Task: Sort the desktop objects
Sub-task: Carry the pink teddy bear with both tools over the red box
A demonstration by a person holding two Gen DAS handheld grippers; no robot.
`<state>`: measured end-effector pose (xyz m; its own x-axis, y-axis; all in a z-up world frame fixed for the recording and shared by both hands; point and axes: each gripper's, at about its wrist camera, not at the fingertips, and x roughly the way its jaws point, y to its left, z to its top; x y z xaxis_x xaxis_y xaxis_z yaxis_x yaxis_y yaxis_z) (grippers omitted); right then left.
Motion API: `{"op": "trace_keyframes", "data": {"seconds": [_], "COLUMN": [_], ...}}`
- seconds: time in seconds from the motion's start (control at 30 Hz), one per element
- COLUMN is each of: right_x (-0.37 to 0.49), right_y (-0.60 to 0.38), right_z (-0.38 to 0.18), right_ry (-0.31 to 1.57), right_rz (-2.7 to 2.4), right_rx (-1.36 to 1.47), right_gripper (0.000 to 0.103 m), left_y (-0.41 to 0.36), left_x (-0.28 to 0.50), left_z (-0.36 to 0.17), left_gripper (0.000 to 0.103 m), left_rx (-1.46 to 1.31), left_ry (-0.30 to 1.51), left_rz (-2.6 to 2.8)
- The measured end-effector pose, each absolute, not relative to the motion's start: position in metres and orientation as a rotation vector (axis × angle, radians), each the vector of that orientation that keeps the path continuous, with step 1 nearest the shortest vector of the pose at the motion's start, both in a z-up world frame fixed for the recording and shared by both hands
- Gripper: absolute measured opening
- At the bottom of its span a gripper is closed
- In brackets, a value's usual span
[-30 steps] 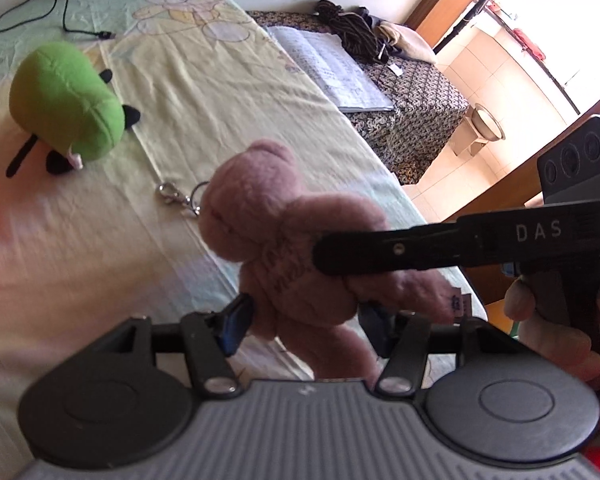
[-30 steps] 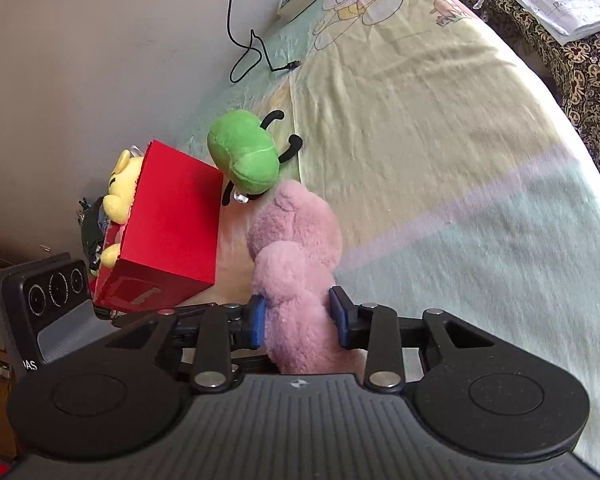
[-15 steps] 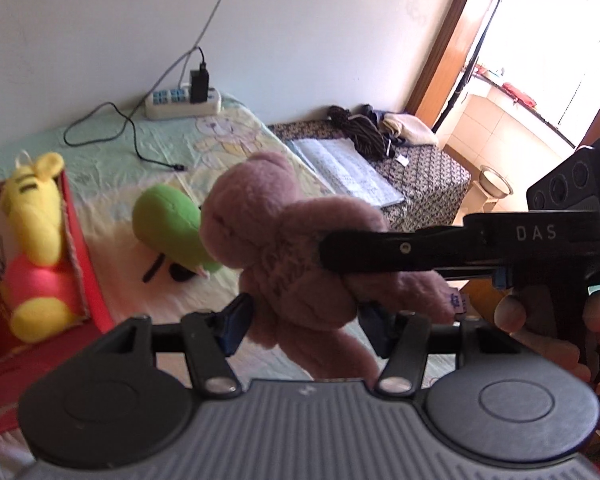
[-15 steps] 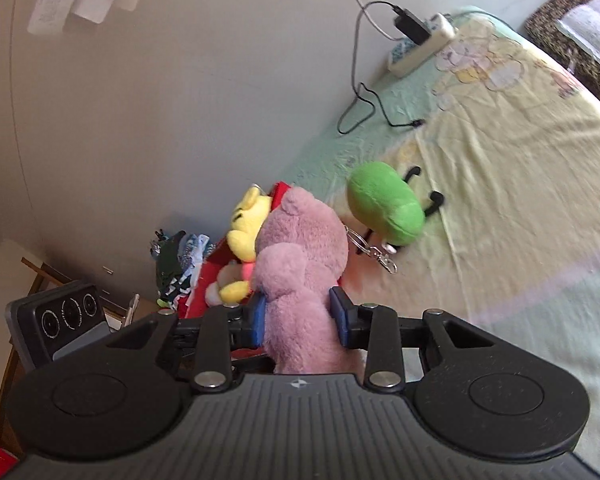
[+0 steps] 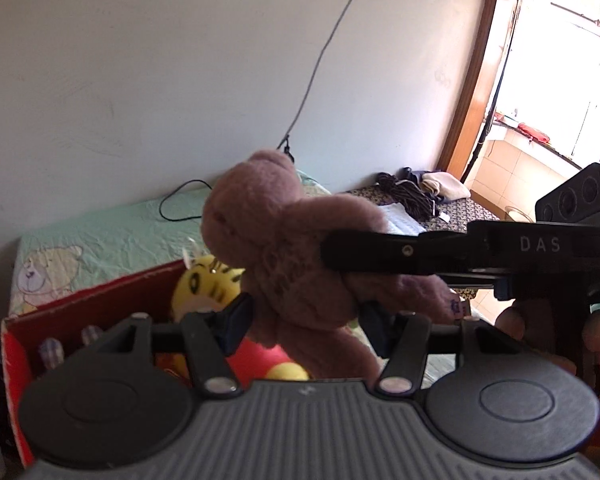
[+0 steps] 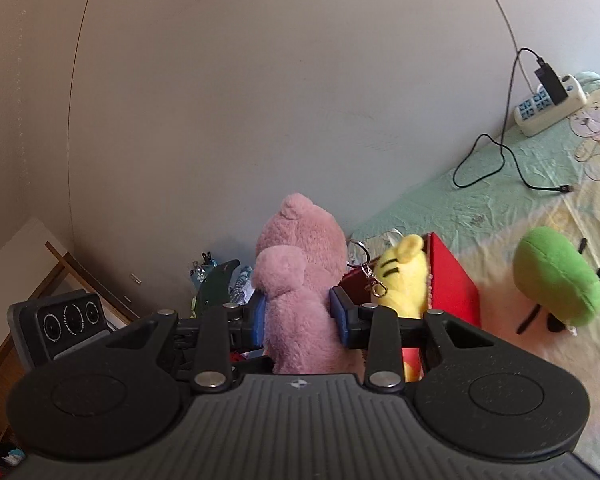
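Note:
A pink plush bear [image 5: 284,248] hangs in the air, gripped from two sides. My left gripper [image 5: 306,320] is shut on its lower body, blue pads pressed into the fur. My right gripper [image 6: 298,316] is shut on the bear [image 6: 300,264] around its torso; one black finger [image 5: 380,250] of it crosses the bear's chest from the right. Just beyond and below the bear stands an open red box [image 5: 80,300] with a yellow plush [image 5: 208,280] inside. In the right wrist view the red box [image 6: 456,284] and yellow plush [image 6: 404,276] are right of the bear.
A green plush [image 6: 556,276] lies on the bedsheet [image 6: 500,208] right of the box. A power strip [image 6: 552,104] and black cable [image 6: 492,160] sit by the wall. A patterned side table [image 5: 472,208] with cords and papers stands near the doorway. A hand [image 5: 516,320] holds the right gripper's handle.
Both grippers rose together with the pink bear, lifting it off the bed and carrying it to the red box. The view tipped up toward the wall; both grips stayed the same.

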<state>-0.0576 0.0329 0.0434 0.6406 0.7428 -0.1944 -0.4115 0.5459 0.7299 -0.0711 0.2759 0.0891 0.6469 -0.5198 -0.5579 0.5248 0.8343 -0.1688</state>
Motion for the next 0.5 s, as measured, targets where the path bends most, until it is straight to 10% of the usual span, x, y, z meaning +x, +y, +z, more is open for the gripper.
{"op": "trace_keyframes", "data": {"seconds": [0.5], "right_x": [-0.013], "right_y": [0.126], "right_z": [0.002], "right_ry": [0.576], "right_rz": [0.514], "right_rx": [0.639], "right_gripper": [0.035], "left_y": [0.342], "left_x": [0.020], "left_z": [0.011], "left_gripper": [0.059], "left_rx": [-0.043], "left_ry": [0.806], "left_rz": [-0.625]}}
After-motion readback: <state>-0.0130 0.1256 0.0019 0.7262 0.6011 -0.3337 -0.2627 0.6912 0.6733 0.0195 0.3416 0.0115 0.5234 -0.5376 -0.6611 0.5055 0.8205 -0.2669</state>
